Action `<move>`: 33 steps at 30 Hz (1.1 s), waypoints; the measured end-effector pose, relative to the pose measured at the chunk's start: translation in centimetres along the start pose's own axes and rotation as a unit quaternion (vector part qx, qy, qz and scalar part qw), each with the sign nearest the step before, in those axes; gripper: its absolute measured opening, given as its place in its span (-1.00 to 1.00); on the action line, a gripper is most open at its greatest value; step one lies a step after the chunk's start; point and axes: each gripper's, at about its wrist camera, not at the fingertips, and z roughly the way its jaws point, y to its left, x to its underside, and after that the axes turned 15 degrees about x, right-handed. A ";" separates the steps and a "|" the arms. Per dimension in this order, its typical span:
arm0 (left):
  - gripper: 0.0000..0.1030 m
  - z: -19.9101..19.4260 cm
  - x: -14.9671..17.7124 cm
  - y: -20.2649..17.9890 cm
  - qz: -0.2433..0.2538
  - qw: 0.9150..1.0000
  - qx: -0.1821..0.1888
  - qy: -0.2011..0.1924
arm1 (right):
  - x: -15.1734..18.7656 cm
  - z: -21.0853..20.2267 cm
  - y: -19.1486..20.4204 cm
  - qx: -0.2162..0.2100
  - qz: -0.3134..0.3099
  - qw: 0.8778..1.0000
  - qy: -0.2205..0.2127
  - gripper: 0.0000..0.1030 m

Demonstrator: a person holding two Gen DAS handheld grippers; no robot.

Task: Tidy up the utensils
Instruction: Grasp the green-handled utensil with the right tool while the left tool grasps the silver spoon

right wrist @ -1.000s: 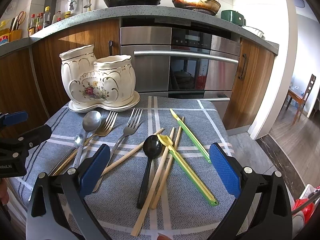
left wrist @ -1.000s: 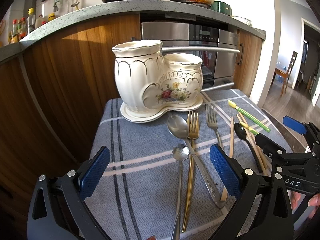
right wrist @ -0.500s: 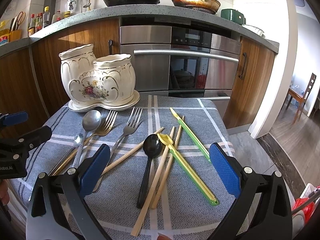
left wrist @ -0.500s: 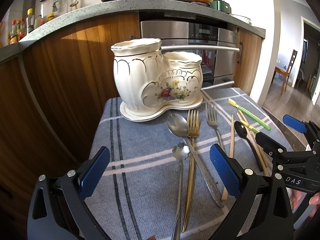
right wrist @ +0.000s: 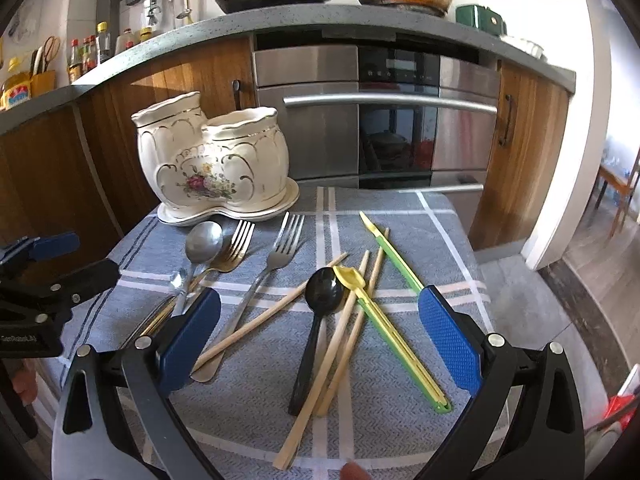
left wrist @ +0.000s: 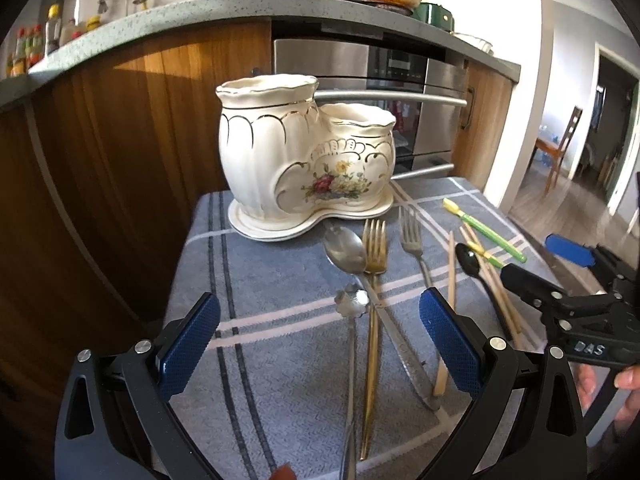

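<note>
Grey-blue checked cloth (right wrist: 400, 208) covers the small table that stands before the oven (right wrist: 376, 112), and all the task's things lie on it. White ceramic holder (left wrist: 304, 160), with two cups and a flower picture, stands at the far left of the cloth on its own saucer; both cups look empty, so I judge that the sorting is not yet begun.

Utensils lie loose in two groups, probably so that each hand has its own share. The left hand-held gripper (left wrist: 320, 336) hangs above the metal group: silver spoon (left wrist: 345, 246), gold fork (left wrist: 374, 248), silver fork (left wrist: 412, 232) and a small spoon (left wrist: 352, 300). Its jaws are wide apart and hold nothing. The right hand-held gripper (right wrist: 320, 336) hangs above the black spoon (right wrist: 323, 290), the wooden chopsticks (right wrist: 340, 340) and the green-yellow chopsticks (right wrist: 396, 344); it is also fully open and empty.

Only the right view shows how the chopsticks cross each other and the black handle. Only the left view shows the silver spoon's handle crossing the gold fork's.
</note>
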 end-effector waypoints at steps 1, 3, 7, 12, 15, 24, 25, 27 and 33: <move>0.92 0.1 0.0 0.0 0.000 1.000 0.003 0.002 | 0.0 0.3 -0.2 -0.004 0.003 1.000 0.006 0.90; 0.92 0.5 0.1 0.0 0.004 1.000 0.009 0.014 | 0.0 0.7 -0.4 -0.006 0.006 1.000 0.013 0.90; 0.88 1.0 0.4 -0.2 0.008 0.999 0.032 0.027 | -0.4 0.7 -0.8 -0.001 0.004 1.000 0.005 0.89; 0.87 1.8 0.1 0.2 0.015 0.999 0.029 0.040 | -2.7 0.3 -1.9 0.019 0.007 0.999 -0.029 0.89; 0.85 2.1 -0.3 0.6 0.022 0.999 0.026 0.041 | -4.8 0.6 -2.8 0.017 0.009 0.999 -0.037 0.89; 0.43 4.7 -1.9 0.7 0.057 0.995 0.044 0.066 | -10.9 4.6 -3.9 0.027 0.026 0.999 -0.017 0.42; 0.40 5.0 -2.1 0.8 0.056 0.995 0.045 0.067 | -11.3 4.9 -3.9 0.030 0.028 0.999 -0.020 0.38; 0.33 6.0 -2.6 1.5 0.038 0.995 0.059 0.074 | -11.3 5.6 -4.3 0.030 0.036 0.999 -0.022 0.31; 0.18 7.4 -2.6 2.2 0.026 0.994 0.057 0.086 | -9.4 7.4 -4.0 0.012 0.002 1.000 -0.005 -0.16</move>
